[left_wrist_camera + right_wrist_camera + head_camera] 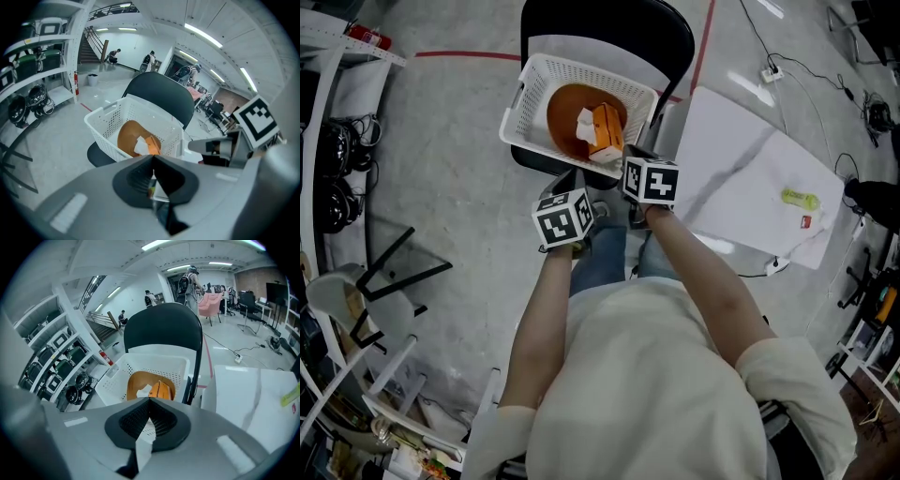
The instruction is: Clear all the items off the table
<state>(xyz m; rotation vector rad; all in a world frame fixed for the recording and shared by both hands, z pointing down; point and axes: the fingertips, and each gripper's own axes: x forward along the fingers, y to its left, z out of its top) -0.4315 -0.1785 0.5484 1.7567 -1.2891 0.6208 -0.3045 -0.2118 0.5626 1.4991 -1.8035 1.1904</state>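
A white basket (534,84) stands on a black chair (581,19). It holds an orange-brown bowl (567,117), a crumpled white paper (584,122) and an orange box (605,131). Both grippers hover side by side at the basket's near edge. My left gripper (569,183) (152,157) is shut, with a thin white piece (160,190) pinched between its jaws; what it is I cannot tell. My right gripper (630,155) (150,399) is shut on a white paper strip (144,439) that hangs below the pads. On the white table (741,178) lie a green item (800,198) and a small red item (806,222).
The table stands to the right of the chair, with cables on the floor (787,66) beyond it. Shelving with helmets and gear (333,169) lines the left side. A black frame (394,267) lies on the floor at the left. People are far off across the hall (150,58).
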